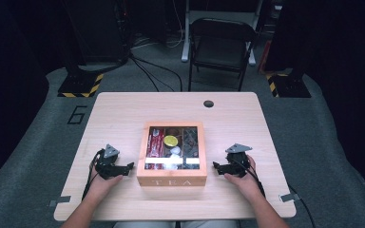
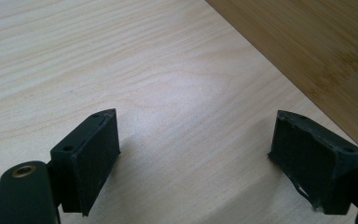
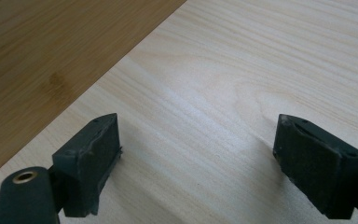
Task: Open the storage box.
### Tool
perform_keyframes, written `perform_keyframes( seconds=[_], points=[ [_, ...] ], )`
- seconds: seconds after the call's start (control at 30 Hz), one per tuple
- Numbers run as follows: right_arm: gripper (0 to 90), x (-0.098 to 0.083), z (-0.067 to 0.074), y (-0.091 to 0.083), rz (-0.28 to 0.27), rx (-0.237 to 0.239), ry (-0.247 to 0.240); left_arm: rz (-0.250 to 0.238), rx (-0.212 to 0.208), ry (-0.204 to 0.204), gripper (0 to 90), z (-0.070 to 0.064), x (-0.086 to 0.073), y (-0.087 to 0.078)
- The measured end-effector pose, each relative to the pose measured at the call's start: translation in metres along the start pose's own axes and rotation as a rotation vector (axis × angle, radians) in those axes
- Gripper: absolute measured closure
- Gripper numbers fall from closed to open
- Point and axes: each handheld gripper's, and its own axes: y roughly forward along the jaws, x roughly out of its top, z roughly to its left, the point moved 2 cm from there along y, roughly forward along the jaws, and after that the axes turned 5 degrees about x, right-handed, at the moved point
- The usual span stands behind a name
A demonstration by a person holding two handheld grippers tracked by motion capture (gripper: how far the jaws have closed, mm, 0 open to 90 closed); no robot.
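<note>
A square wooden tea box with a glass lid [image 1: 172, 152] sits at the centre of the pale wooden table [image 1: 123, 114]. The left gripper [image 1: 129, 166] rests at its 9 o'clock, the right gripper [image 1: 216, 165] at its 3 o'clock; both point at it with jaws spread, empty, just beside its walls.

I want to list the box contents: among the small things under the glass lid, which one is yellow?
The round yellow piece, in the middle compartment of the tea box. The pieces just below it are white, and the packets to its left look red.
</note>
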Motion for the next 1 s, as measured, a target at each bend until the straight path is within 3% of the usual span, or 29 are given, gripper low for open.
perform_keyframes(
  seconds=[0.77,0.9,0.93,1.0],
  points=[
    [13.5,0.0,0.0006,0.0003,0.002,-0.007,-0.011,0.005,0.005,0.0,14.8,-0.0014,-0.0007,-0.0009],
    [21.0,-0.0002,0.0007,-0.0009,-0.009,-0.013,0.002,0.001,0.013,-0.01,18.6,-0.0008,-0.0003,-0.001],
    [28.9,0.0004,0.0002,-0.0036,-0.009,-0.01,0.013,0.002,0.014,-0.013,21.1,0.0003,0.0001,-0.0022],
    [30.6,0.0005,-0.0014,-0.0065,0.002,-0.006,0.03,0.006,0.003,-0.016,25.4,0.0011,0.0005,-0.0043]
  ],
)
